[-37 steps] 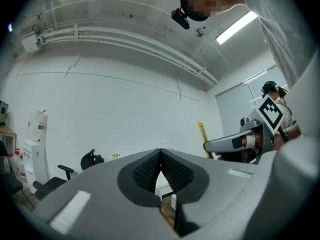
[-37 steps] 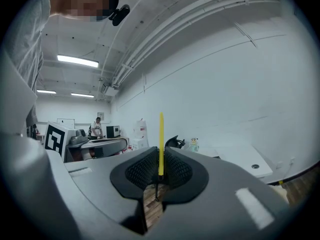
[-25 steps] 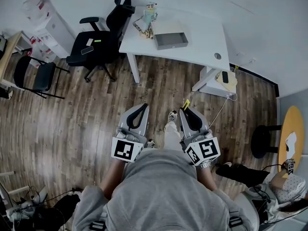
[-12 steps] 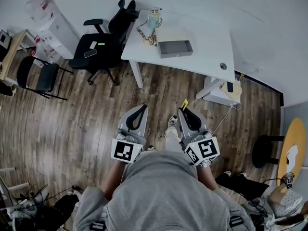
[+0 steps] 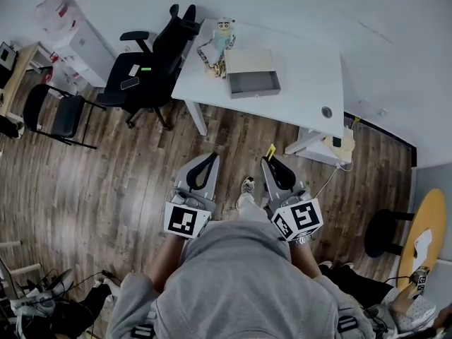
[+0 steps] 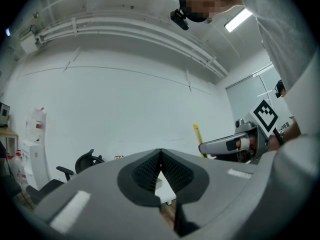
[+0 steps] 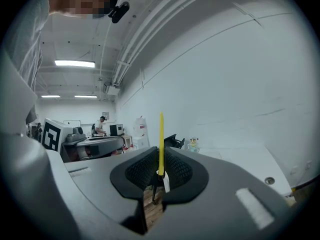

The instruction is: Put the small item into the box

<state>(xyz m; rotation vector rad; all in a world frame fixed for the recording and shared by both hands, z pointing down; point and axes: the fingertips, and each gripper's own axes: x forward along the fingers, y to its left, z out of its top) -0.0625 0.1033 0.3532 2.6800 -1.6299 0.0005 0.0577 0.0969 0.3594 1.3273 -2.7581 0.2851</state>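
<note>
A grey open box [image 5: 253, 82] lies on the white table [image 5: 304, 76] far ahead of me. My right gripper [image 5: 272, 161] is shut on a thin yellow item [image 5: 270, 151] with a small white tag; in the right gripper view the yellow item [image 7: 161, 141] sticks up from between the shut jaws of the right gripper [image 7: 161, 171]. My left gripper [image 5: 210, 157] is held level beside it, shut with nothing in it, and its tips [image 6: 160, 154] meet in the left gripper view. Both grippers hang over the wooden floor, well short of the table.
A small figurine [image 5: 223, 32] and a chain-like object [image 5: 210, 54] stand at the table's left end. A black office chair [image 5: 152, 55] is left of the table, a second chair [image 5: 53, 111] farther left. A white socket box [image 5: 337, 138] with cables lies under the table's right side. A yellow round table [image 5: 422, 232] is at right.
The view has shifted slightly; the table and box sit a little closer and more central. Both grippers keep their pose, the right one still shut on the yellow item.
</note>
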